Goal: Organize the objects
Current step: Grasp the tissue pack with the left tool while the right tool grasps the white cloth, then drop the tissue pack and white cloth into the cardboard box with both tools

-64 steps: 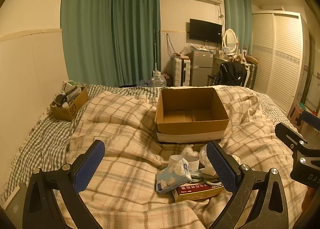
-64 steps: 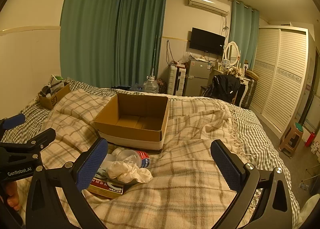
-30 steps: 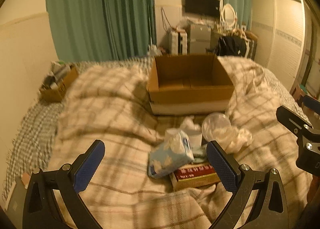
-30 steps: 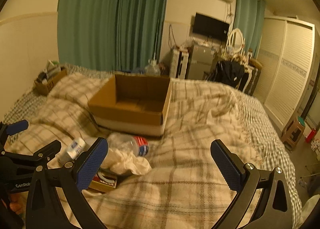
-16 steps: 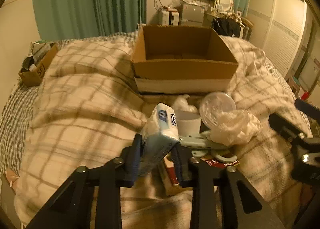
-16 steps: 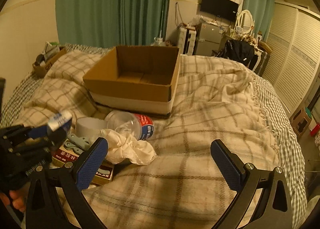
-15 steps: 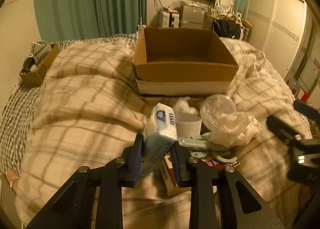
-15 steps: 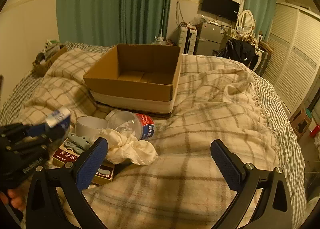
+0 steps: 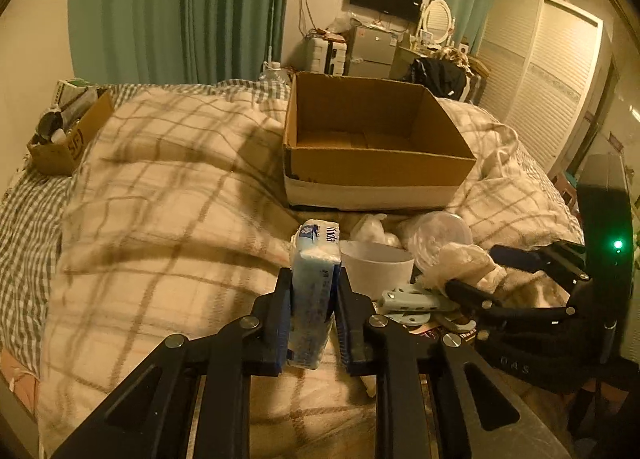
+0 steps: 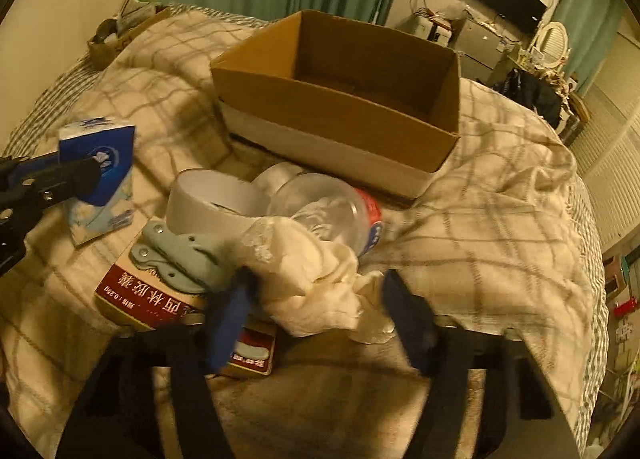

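Gripping a pale blue soft pack of tissues point(image 9: 313, 291) between its two closed blue pads, the left gripper point(image 9: 313, 313) held the pack upright, just above the cream plaid blanket point(image 9: 168, 195) of the bed. In the right wrist view the same pack point(image 10: 98, 175) appeared at the left edge, clamped by the black fingers. The right gripper point(image 10: 320, 323) stood with its fingers apart around a crumpled cream cloth point(image 10: 316, 271), the pads blurred; whether they touched the cloth could not be told. Beside the cloth lay a clear plastic bottle with a red label point(image 10: 332, 211) on its side, a white paper cup point(image 10: 212, 203), and a grey-green plastic clip point(image 10: 180, 255) resting on a red and white flat carton point(image 10: 148, 299). Beyond this cluster an open brown cardboard box with a white lower band point(image 9: 372, 147) sat on the blanket, its interior bare in both views. A small cardboard box filled with sundries point(image 9: 66, 131) stood near the wall, well apart.
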Tool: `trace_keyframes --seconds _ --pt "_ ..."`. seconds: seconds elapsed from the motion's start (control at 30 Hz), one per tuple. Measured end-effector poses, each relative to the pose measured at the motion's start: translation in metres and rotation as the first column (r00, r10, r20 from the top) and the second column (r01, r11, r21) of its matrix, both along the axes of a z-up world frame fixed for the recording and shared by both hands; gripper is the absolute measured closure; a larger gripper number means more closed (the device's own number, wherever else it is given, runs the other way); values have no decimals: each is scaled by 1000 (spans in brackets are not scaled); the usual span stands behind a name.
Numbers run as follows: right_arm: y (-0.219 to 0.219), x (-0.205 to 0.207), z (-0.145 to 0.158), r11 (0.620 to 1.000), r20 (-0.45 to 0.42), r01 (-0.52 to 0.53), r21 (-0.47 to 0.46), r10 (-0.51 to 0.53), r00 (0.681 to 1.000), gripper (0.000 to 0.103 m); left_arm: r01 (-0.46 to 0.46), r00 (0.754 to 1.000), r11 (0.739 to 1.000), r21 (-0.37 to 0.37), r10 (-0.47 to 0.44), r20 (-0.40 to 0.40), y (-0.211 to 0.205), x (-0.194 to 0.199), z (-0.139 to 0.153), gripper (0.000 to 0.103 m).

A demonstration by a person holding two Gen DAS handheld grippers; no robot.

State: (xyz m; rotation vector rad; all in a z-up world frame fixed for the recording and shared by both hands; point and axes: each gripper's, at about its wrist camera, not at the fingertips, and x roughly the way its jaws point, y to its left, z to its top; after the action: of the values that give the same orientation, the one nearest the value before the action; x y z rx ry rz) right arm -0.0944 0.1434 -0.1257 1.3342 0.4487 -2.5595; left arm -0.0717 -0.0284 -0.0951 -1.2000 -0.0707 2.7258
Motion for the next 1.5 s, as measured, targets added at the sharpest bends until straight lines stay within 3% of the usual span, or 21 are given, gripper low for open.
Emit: trace_keyframes --seconds 0.07,0.17,0.23,0.33,0.47,0.67,0.83,1.0,1.13,1.23,1.27,1.33,1.37,1.4,1.5 --pt "1 3 1 1000 -1 -11 -12 11 1000 75 3 1000 1000 -13 -3 -2 3 1 -1 83" --pt "3 10 16 1000 -52 -16 -16 15 999 85 29 1000 1000 9 -29 4 5 2 6 83" --pt "6 16 39 999 -104 -36 -36 32 994 86 57 998 998 20 -57 4 7 0 18 83" --pt "12 17 77 998 -178 -57 -13 54 982 86 67 996 998 -22 -68 -53 11 -4 47 83" --pt "24 3 134 996 -244 -87 -30 77 967 85 142 987 990 9 -141 -78 16 -20 84 83" --pt "14 -44 170 990 -290 -142 12 140 947 86 142 984 988 -64 -148 -97 26 -74 113 83" --pt "9 -97 151 988 -269 -153 -27 140 953 86 136 986 988 -67 -142 -87 35 -140 102 83" --pt "20 -143 87 992 -184 -80 -103 60 981 86 140 989 986 -96 -144 -41 48 -180 51 83" --pt "30 -155 53 991 -120 -44 -128 28 992 85 155 988 984 -87 -152 38 56 -195 6 83" --pt "32 -156 47 992 -117 -35 -122 21 993 83 176 983 982 -74 -171 62 61 -190 -5 81" --pt "32 -154 49 991 -121 -32 -130 16 993 77 195 979 978 -71 -190 78 61 -190 -7 76" --pt "34 -152 53 991 -133 -12 -131 -6 991 56 219 973 972 -85 -211 90 65 -182 -2 60" --pt "33 -148 57 992 -152 2 -125 -21 988 42 218 974 971 -100 -211 82 67 -177 3 35" --pt "31 -145 61 992 -166 8 -123 -28 986 37 203 979 971 -125 -197 61 67 -172 11 24" --pt "34 -134 78 990 -183 23 -140 -48 982 36 169 985 974 -149 -172 -3 58 -152 35 18"
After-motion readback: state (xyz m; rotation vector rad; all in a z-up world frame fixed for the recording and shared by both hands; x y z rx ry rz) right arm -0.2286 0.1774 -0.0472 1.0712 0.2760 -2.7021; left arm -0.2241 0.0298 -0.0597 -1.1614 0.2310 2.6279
